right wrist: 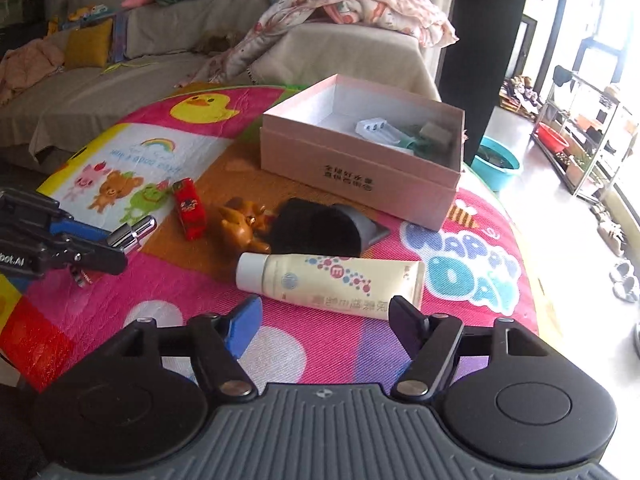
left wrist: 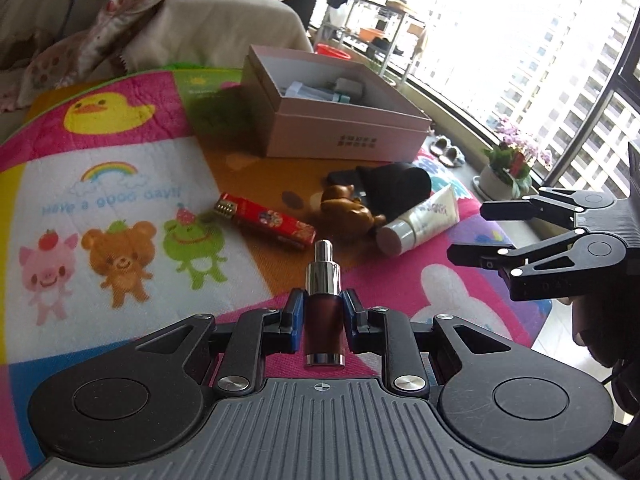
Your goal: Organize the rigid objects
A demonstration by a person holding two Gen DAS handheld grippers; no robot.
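Partly sorted: a few things boxed, 4 loose on the surface.
Left wrist view: left hand-held gripper (left wrist: 323, 314) clamped on the pump bottle (left wrist: 322, 304); pink box (left wrist: 344, 136) far off. Right wrist view alone shows right hand-held gripper (right wrist: 324, 320) apart, empty, just before the cream tube (right wrist: 332, 280).

"HAPPY DAY" on mat (right wrist: 460, 264)

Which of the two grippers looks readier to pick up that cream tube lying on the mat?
The right hand-held gripper. Its jaws stand open and empty just short of the cream tube. The left hand-held gripper is already shut on a small red pump bottle, so it is occupied.
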